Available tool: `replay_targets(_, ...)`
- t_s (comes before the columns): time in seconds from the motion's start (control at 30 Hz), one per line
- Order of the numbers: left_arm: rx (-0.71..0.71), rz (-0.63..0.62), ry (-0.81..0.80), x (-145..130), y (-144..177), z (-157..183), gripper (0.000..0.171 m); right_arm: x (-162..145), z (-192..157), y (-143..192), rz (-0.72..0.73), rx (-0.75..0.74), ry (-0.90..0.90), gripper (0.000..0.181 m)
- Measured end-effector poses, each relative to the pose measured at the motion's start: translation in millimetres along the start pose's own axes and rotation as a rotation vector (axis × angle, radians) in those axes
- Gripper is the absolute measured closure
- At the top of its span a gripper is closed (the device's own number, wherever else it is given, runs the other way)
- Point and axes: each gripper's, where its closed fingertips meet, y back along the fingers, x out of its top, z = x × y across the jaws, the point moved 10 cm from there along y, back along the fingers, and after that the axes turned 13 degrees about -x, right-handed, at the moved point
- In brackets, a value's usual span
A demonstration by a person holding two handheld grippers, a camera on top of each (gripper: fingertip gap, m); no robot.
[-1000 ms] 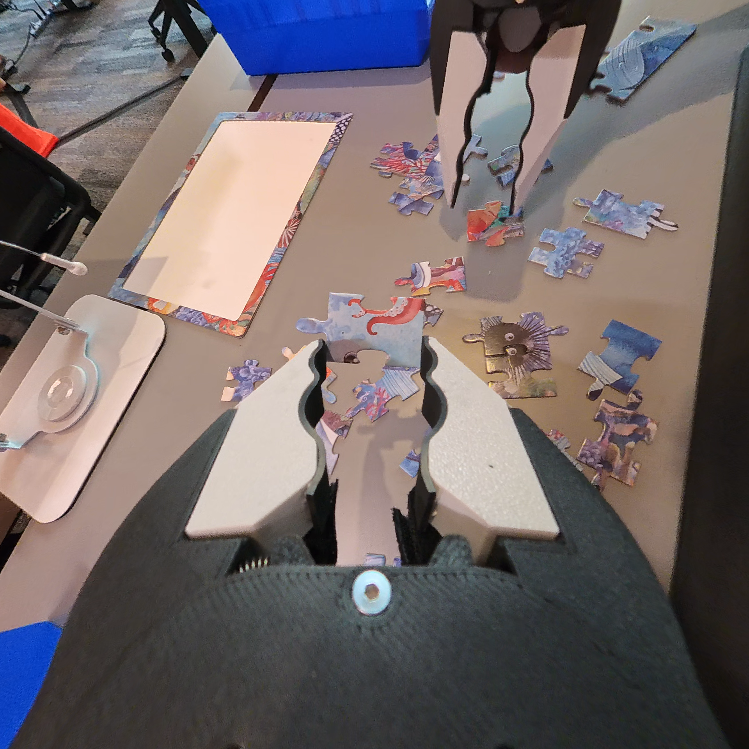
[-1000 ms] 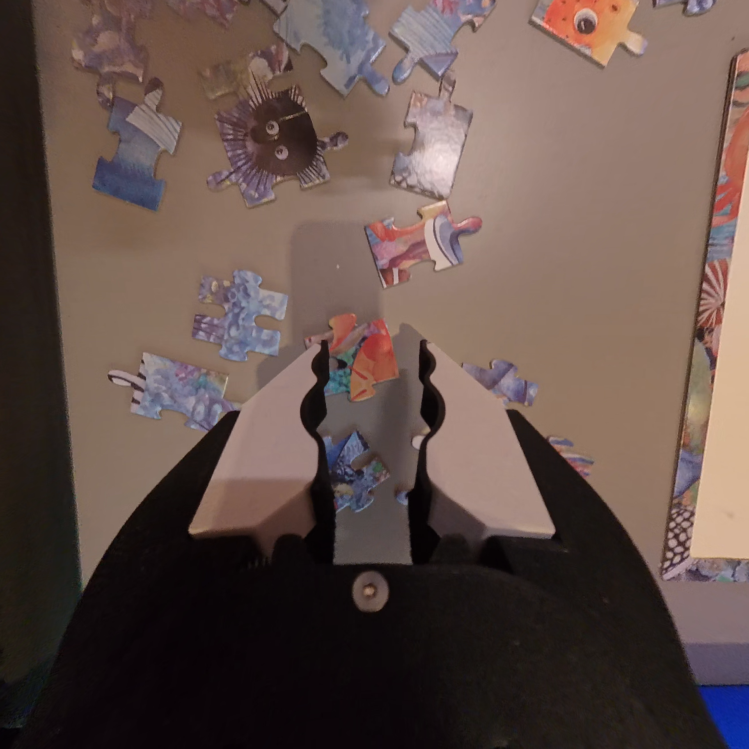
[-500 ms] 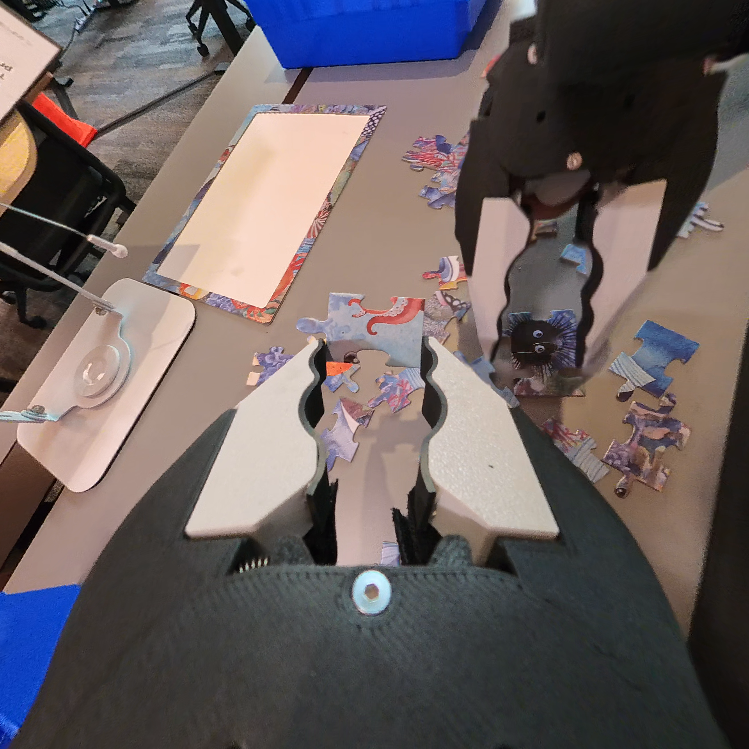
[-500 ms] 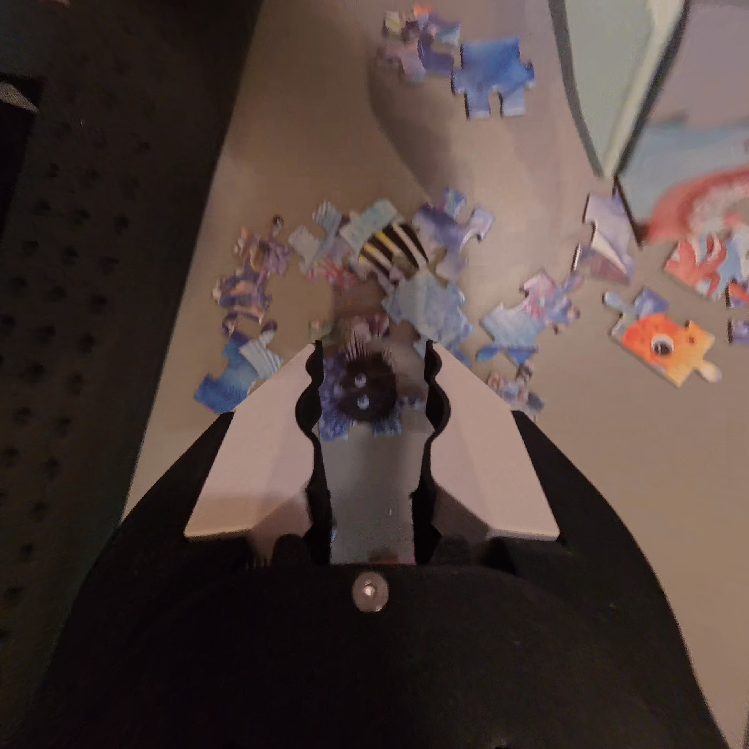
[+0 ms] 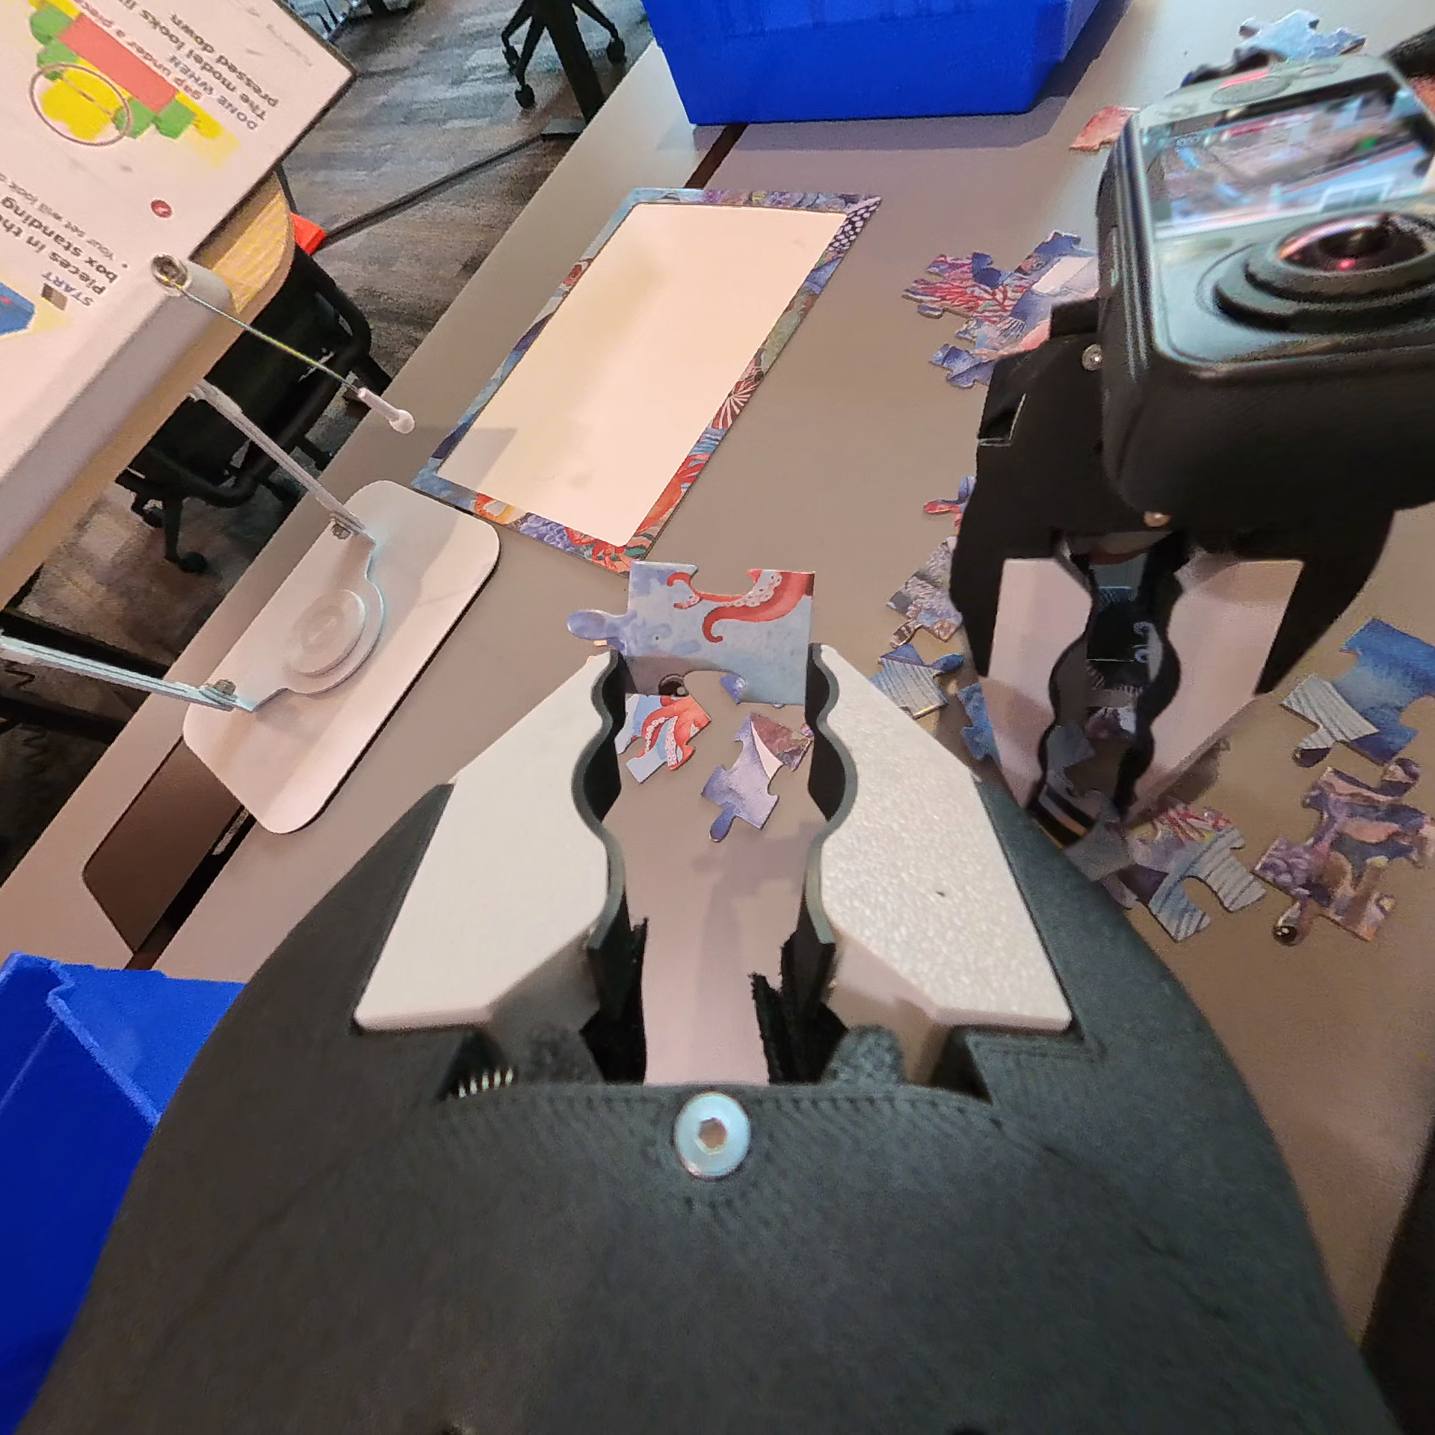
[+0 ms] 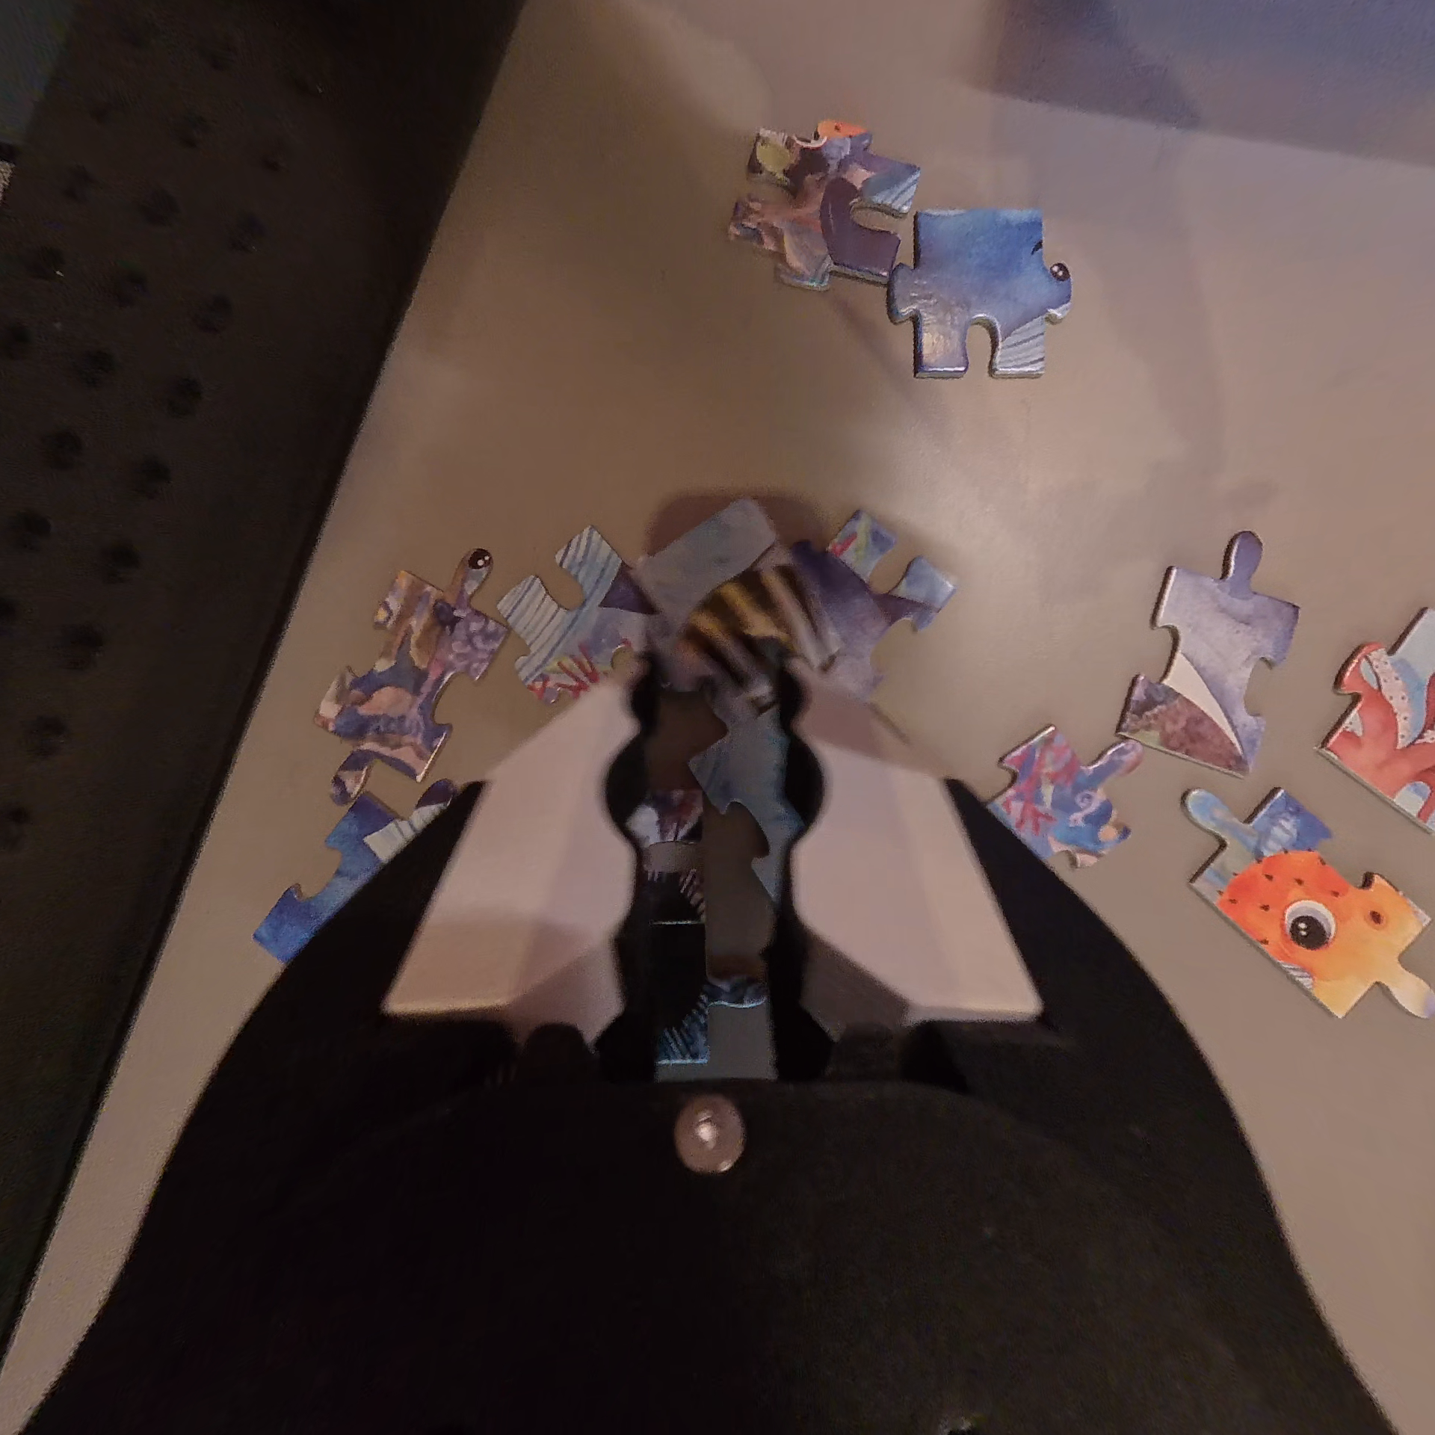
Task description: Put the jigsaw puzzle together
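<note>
Left hand-held gripper (image 5: 714,664): fingers pinching a pale blue puzzle piece with red tentacles (image 5: 718,633), held upright at the fingertips above the bench (image 5: 854,466).

Right hand-held gripper (image 6: 714,691): tips down among a cluster of loose pieces on the bench (image 6: 621,349); fingers narrowly apart, with pieces showing between them. Blur hides whether it pinches one, so I cannot tell. In the left wrist view the same gripper (image 5: 1095,792) stands to the right, tips at the bench, camera on top.

Puzzle frame (image 5: 784,342): rectangular, patterned border, bare white middle; lies flat on the bench beyond the left gripper.

Loose pieces, all flat on the bench:
- red octopus piece (image 5: 668,730) and blue-purple piece (image 5: 749,769), just below the held piece;
- orange fish piece (image 6: 1312,924), right of the right gripper;
- blue piece (image 6: 978,287), far side, touching a purple piece (image 6: 823,202);
- striped piece (image 6: 738,621), at the right gripper's tips.

White stand base (image 5: 342,644): left of the frame.

Blue bin (image 5: 854,54): far end of the bench.
</note>
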Motion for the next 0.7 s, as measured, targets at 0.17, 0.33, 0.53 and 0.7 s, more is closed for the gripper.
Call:
replay_targets(0.17,0.002,0.002,-0.005,0,3,3,0.126,-5,2,7,0.001,-0.017,-0.028,0.159)
replay_targets(0.33,0.021,0.024,0.003,-2,15,5,0.126,-9,12,37,0.045,-0.069,-0.099,0.161)
replay_targets(0.53,0.036,0.064,0.038,-11,27,6,0.126,-39,51,88,-0.025,-0.268,-0.276,0.161)
replay_targets(0.7,0.027,0.089,0.044,-11,29,5,0.126,-83,85,105,-0.085,-0.343,-0.519,0.181)
